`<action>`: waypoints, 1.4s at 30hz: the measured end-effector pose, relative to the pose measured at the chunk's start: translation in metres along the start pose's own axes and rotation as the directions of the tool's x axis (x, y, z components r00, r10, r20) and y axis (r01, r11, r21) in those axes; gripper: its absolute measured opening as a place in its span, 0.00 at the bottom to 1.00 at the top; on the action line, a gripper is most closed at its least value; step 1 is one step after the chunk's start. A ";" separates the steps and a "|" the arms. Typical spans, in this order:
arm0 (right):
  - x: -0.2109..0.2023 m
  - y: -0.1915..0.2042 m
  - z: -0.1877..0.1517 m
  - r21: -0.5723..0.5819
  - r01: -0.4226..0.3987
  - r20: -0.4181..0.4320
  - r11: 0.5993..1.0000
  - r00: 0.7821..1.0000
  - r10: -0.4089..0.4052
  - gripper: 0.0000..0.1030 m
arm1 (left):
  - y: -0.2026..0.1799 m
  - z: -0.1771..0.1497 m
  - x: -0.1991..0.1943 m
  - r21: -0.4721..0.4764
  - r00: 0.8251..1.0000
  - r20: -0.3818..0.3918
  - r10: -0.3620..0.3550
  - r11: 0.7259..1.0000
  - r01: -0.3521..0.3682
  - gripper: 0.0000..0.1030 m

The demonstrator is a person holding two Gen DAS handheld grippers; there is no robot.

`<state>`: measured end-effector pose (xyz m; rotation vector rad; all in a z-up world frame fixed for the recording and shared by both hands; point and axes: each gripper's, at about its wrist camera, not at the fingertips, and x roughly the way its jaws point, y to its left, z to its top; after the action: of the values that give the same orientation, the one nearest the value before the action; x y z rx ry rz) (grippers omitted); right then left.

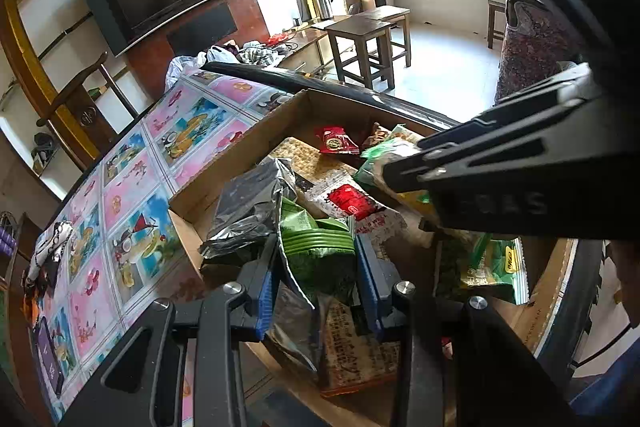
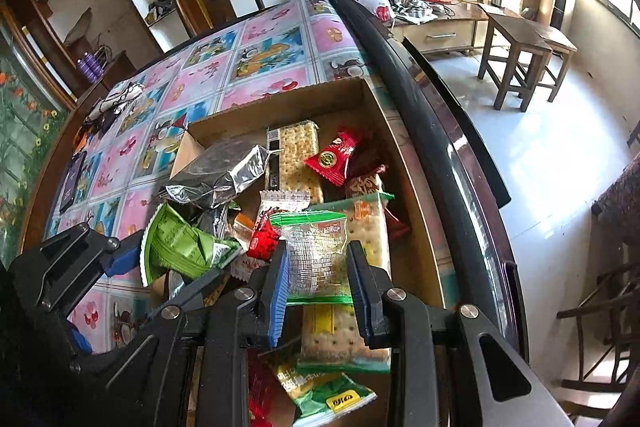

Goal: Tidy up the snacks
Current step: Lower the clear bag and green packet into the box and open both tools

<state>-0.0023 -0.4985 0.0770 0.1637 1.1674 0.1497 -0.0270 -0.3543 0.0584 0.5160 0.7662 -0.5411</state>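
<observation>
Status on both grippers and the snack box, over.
Left gripper shut on green packet. Right gripper shut on clear green-edged packet. Both over cardboard box, snacks piled loose inside. Nothing blocking.

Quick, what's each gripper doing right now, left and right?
Left gripper: shut on the green snack packet.
Right gripper: shut on the clear green-edged snack packet.
</observation>
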 end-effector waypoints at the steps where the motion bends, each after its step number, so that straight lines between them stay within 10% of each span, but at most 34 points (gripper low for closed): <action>1: 0.002 0.001 0.002 -0.004 -0.003 -0.001 1.000 1.000 0.003 0.29 | -0.001 0.000 0.001 0.001 1.000 -0.001 0.001 1.000 -0.001 0.34; 42: 0.051 0.008 0.032 -0.055 -0.071 -0.038 0.996 0.997 0.069 0.32 | -0.014 -0.010 0.005 -0.012 1.000 -0.012 -0.001 1.000 0.001 0.36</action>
<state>0.0466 -0.4823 0.0452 0.1526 1.1924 0.2479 -0.0381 -0.3597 0.0454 0.5078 0.7809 -0.5345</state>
